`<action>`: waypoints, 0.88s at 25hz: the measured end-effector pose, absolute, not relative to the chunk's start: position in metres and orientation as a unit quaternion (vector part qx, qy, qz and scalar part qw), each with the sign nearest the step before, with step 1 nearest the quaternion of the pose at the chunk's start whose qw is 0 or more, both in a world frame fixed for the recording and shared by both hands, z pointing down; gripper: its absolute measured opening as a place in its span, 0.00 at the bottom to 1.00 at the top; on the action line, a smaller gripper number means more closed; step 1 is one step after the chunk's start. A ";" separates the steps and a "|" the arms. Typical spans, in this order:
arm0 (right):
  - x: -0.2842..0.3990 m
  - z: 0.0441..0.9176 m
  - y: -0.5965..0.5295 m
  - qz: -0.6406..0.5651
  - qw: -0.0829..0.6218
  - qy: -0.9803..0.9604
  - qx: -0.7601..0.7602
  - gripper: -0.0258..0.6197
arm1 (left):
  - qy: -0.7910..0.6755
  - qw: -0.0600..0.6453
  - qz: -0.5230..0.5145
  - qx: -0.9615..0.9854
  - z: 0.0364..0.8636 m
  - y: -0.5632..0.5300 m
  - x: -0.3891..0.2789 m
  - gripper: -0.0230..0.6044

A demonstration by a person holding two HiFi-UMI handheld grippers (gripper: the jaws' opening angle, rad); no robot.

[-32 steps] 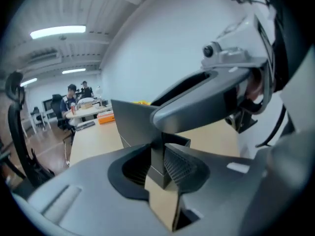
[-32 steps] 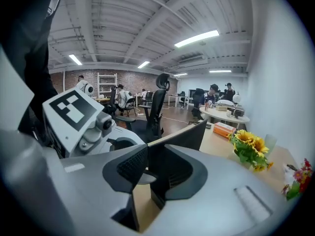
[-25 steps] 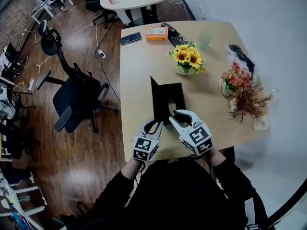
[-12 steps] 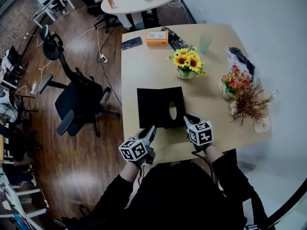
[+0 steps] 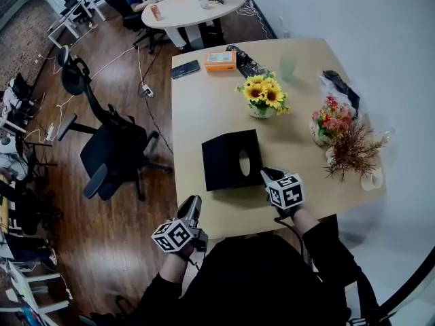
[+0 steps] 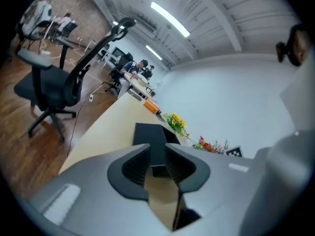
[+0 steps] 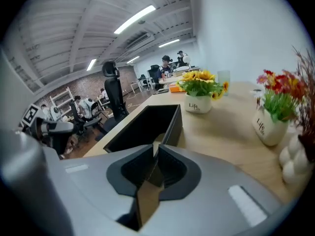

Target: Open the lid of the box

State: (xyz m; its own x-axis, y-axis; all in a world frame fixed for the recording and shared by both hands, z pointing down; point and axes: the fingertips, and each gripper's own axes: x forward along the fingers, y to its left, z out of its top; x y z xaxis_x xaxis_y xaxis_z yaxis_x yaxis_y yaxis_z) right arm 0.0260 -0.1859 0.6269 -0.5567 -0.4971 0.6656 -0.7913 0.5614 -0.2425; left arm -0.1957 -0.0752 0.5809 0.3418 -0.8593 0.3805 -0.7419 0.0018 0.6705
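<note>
The black box (image 5: 228,158) lies flat on the wooden table (image 5: 197,107), with a pale oval opening in its upper face. In the right gripper view the black box (image 7: 147,124) looks hollow, with thin walls. My right gripper (image 5: 267,175) rests just off the box's near right corner. Its jaws (image 7: 155,154) are closing to a thin slit with nothing between them. My left gripper (image 5: 192,206) hangs off the table's front edge, left of the box. Its jaws (image 6: 157,149) are opening, and the box (image 6: 150,136) sits well beyond them.
Behind the box stands a sunflower pot (image 5: 262,94). A red flower pot (image 5: 331,122) and a dried plant (image 5: 353,148) line the right edge. An orange box (image 5: 221,60), a phone (image 5: 185,68) and a green cup (image 5: 289,63) sit at the far end. An office chair (image 5: 112,148) stands left.
The black panel that stood upright between both grippers a second ago now lies flat. Both grippers have let go and drawn back; the left one has dropped off the table's front edge.
</note>
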 end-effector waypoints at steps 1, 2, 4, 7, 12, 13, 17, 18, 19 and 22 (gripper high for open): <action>0.028 0.619 -0.188 0.250 0.279 -0.841 0.391 0.05 | -0.571 0.394 -0.059 0.718 0.568 -0.081 -0.194 0.15; 0.030 0.609 -0.189 0.232 0.277 -0.843 0.399 0.04 | -0.572 0.367 -0.047 0.732 0.555 -0.088 -0.191 0.15; 0.032 0.583 -0.190 0.210 0.255 -0.850 0.411 0.04 | -0.580 0.320 -0.012 0.749 0.532 -0.103 -0.183 0.15; 0.036 0.543 -0.185 0.191 0.209 -0.859 0.426 0.04 | -0.603 0.269 0.061 0.749 0.517 -0.116 -0.173 0.15; 0.040 0.476 -0.178 0.152 0.100 -0.878 0.443 0.04 | -0.586 0.186 0.107 0.782 0.498 -0.121 -0.144 0.15; 0.040 0.459 -0.176 0.138 0.072 -0.883 0.443 0.04 | -0.580 0.157 0.116 0.791 0.492 -0.122 -0.138 0.14; 0.038 0.405 -0.168 0.071 0.001 -0.896 0.438 0.04 | -0.555 0.055 0.091 0.825 0.448 -0.126 -0.113 0.15; 0.038 0.397 -0.166 0.055 -0.003 -0.898 0.438 0.04 | -0.552 0.030 0.075 0.830 0.433 -0.127 -0.107 0.14; 0.037 0.392 -0.164 0.042 -0.005 -0.898 0.438 0.04 | -0.550 0.006 0.063 0.833 0.420 -0.128 -0.102 0.14; 0.034 0.390 -0.162 0.023 0.004 -0.898 0.439 0.04 | -0.540 -0.033 0.060 0.839 0.400 -0.130 -0.092 0.14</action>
State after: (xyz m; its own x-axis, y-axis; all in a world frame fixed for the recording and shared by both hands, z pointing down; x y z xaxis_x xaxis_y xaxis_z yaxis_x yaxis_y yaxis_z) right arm 0.0343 -0.1624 0.3904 -0.6137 -0.7891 0.0280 -0.7895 0.6127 -0.0373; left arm -0.0923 -0.1301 0.3999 0.4086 -0.9103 0.0657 -0.9025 -0.4138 -0.1199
